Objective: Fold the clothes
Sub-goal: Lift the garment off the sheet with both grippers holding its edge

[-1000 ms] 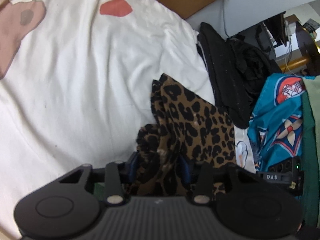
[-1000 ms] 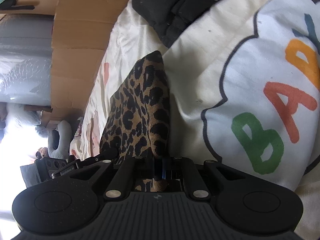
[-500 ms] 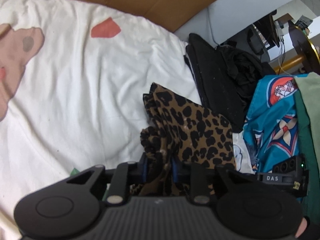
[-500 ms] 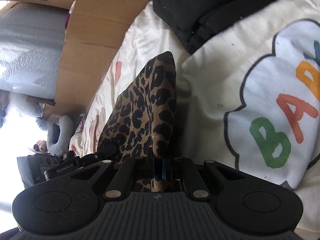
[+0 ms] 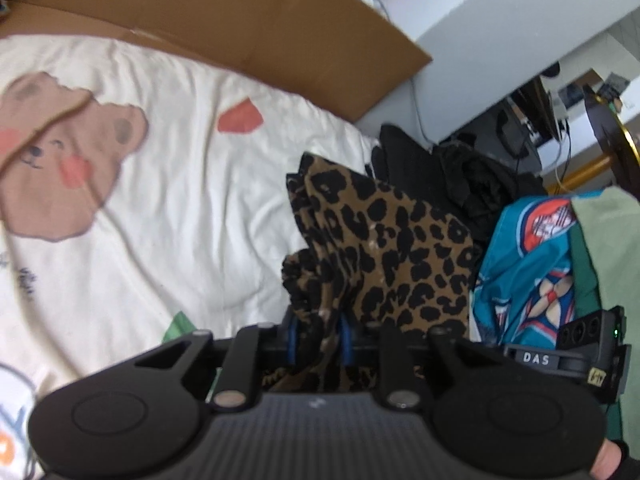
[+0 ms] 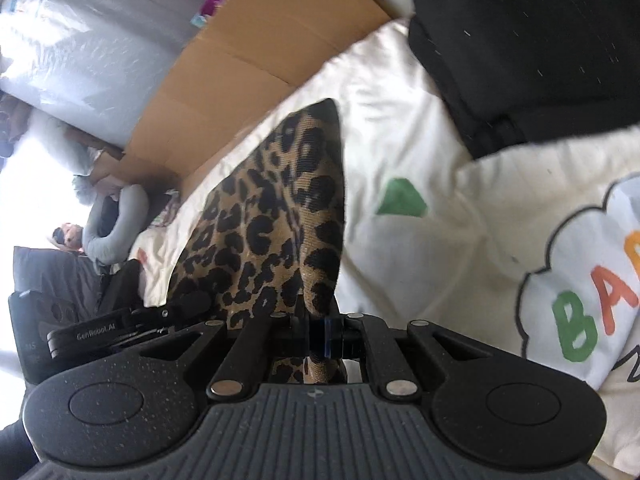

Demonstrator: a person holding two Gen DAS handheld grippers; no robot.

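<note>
A leopard-print garment (image 5: 392,248) hangs bunched above the cream bed sheet (image 5: 160,200), held up at two places. In the left wrist view my left gripper (image 5: 320,338) is shut on a thick gathered fold of it, and the blue pads (image 5: 294,340) press the cloth from both sides. In the right wrist view my right gripper (image 6: 318,334) is shut tight on a thin edge of the same leopard-print garment (image 6: 280,220), which rises to a point ahead of it. Each gripper shows at the edge of the other's view.
A pile of black clothes (image 5: 448,184) lies at the far right of the bed, also seen as black clothes (image 6: 520,40). A blue patterned garment (image 5: 528,264) and a green one (image 5: 608,240) sit on the right. Flat cardboard (image 5: 240,20) borders the bed's far side.
Both grippers have risen with the leopard-print garment, lifting it off the sheet. The left jaws narrowed onto the bunched cloth. More cardboard and sheet now show beyond it.
</note>
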